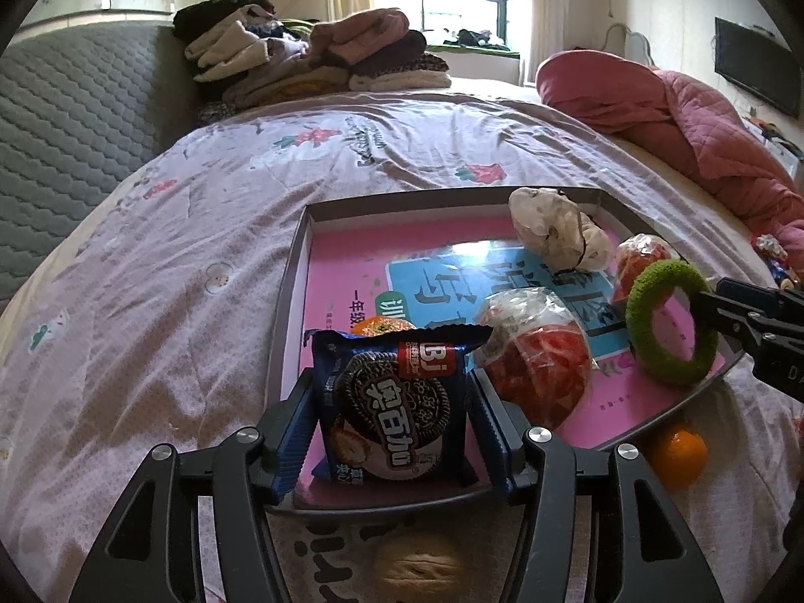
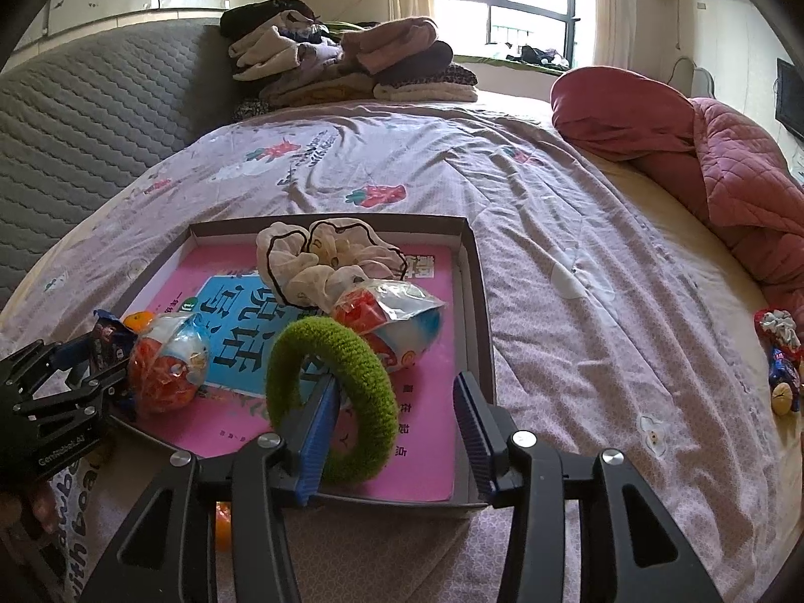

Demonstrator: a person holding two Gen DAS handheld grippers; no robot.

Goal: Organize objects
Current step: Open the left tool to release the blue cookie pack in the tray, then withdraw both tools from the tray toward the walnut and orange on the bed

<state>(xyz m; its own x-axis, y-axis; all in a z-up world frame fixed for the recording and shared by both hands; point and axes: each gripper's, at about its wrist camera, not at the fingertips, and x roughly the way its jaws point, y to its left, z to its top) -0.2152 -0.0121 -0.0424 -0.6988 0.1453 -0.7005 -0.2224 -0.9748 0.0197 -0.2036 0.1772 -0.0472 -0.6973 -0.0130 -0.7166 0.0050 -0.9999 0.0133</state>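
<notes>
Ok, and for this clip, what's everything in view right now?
box: one, grey, on the bed
workbook: one, pink, lining the box
cookie packet: one, blue, upright at the box's near edge
wrapped snacks: two, red, in the box
scrunchie: one, cream, at the box's far side
hair ring: one, green, hooked on a right gripper finger
oranges: two, one beside the box, one behind the packet
walnut: one, tan, on the bedsheet
clothes pile: one, mixed, at the bed's far end
quilt: one, pink, bunched up
left gripper: clamped on the packet
right gripper: open
</notes>
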